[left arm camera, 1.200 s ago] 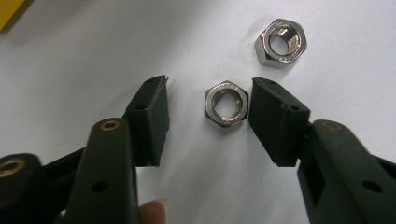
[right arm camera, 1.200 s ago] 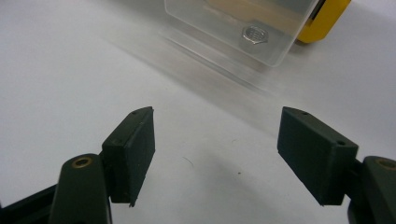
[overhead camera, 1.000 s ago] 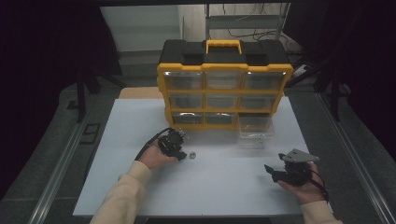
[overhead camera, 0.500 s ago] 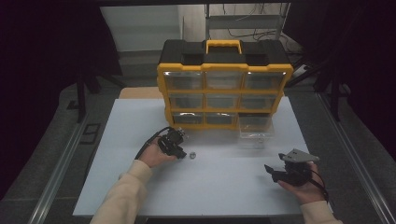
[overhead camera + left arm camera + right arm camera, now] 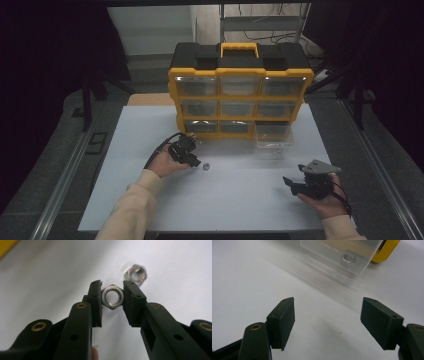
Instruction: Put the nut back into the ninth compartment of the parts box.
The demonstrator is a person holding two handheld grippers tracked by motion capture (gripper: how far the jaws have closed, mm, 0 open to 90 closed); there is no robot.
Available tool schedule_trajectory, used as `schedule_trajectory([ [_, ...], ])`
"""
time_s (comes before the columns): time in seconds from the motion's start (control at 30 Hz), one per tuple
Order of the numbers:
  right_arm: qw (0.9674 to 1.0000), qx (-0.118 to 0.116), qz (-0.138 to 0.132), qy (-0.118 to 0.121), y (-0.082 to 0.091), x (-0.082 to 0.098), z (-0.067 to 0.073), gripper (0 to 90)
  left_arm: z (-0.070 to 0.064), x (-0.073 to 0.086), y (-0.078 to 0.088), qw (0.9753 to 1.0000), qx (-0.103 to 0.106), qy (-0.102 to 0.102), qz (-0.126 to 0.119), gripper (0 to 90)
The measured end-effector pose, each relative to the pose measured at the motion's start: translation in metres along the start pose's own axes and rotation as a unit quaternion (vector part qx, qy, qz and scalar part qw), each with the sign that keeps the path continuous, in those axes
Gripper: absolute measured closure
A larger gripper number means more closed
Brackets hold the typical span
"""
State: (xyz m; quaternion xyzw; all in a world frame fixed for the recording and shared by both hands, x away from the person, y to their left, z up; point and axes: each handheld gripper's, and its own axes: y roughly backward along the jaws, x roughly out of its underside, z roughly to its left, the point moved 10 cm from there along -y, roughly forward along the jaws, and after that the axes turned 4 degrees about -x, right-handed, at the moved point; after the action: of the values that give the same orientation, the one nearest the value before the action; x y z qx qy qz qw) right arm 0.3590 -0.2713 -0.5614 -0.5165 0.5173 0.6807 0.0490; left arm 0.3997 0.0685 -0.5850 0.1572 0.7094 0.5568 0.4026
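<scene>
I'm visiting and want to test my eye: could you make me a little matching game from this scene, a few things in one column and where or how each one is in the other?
Things:
1. left gripper
2. right gripper
3. clear drawer
4. loose nut

States:
A. pulled out, on the table in front of the yellow organizer, with a nut inside
B. lying free on the white table
C. jaws apart, nothing between them
D. closed on a hex nut

Pairs: 1-D, 2-C, 3-A, 4-B

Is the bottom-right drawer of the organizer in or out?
Out: the clear drawer sits on the table before the organizer.
</scene>
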Motion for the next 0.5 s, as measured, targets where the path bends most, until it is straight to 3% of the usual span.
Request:
schedule_trajectory([
  [0.5,1.0000,-0.001,-0.001,-0.001,0.000,0.000,0.000,28.6,-0.010,-0.026,0.018,0.9996,-0.003,-0.023,-0.014,69.8],
])
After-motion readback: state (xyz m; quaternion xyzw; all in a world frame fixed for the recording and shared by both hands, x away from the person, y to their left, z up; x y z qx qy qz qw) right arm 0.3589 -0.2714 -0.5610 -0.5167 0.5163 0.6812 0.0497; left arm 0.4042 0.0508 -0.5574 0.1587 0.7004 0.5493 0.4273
